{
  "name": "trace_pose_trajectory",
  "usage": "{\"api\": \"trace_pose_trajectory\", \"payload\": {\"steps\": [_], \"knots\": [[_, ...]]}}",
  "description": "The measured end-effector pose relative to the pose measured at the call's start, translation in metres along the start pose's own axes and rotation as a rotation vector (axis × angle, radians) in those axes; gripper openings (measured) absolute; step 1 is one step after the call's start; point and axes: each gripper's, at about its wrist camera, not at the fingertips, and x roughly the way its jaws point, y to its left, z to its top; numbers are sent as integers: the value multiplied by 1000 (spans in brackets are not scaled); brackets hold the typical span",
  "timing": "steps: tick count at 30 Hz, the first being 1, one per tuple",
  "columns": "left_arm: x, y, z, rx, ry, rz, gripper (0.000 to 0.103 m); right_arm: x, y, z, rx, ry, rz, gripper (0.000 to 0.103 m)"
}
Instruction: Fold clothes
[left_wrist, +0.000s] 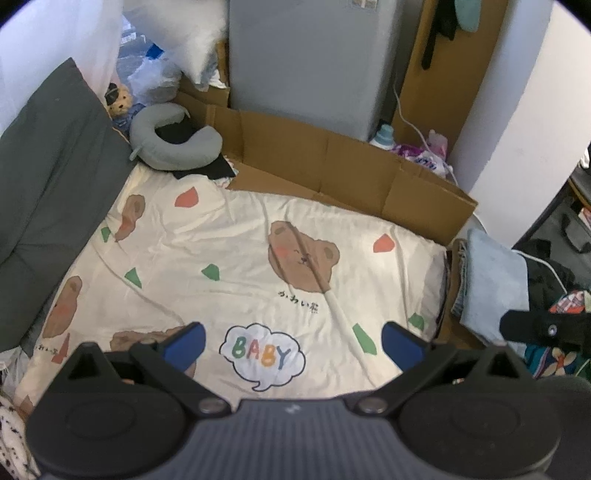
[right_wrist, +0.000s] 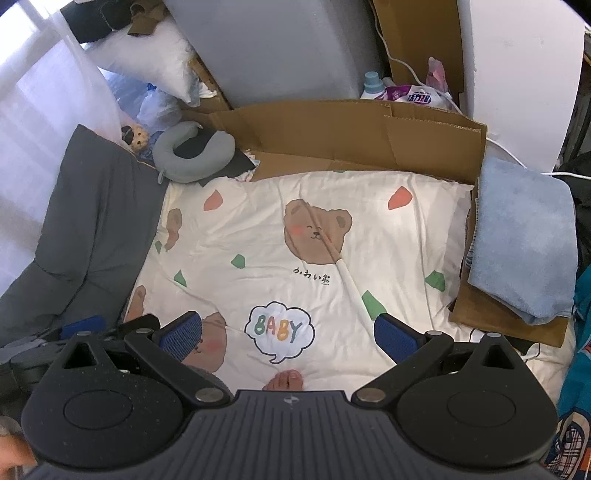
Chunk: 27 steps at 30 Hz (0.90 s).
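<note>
a cream bed cover with bear pictures (right_wrist: 280, 236) lies flat in the middle. a dark grey padded quilt (right_wrist: 92, 221) lies along its left side. a folded light blue towel (right_wrist: 524, 236) sits on its right side, on top of a flat brown cardboard piece (right_wrist: 480, 306). behind the cover stands a brown cardboard wall (right_wrist: 351, 136). a grey u-shaped neck pillow (right_wrist: 192, 151) rests at the back left corner, with a small brown teddy bear (right_wrist: 138, 137) just left of it. a white pillow (right_wrist: 147, 55) lies further back.

Both wrist views high, facing down; share bear-print quilt (left_wrist: 236, 258) (right_wrist: 295, 240).
</note>
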Motion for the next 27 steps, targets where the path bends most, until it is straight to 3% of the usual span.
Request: {"api": "trace_pose_trajectory", "payload": {"steps": [27], "knots": [[0,5,-2,-42,15,69,102,7,6,6,-73,35,-59,102]]}}
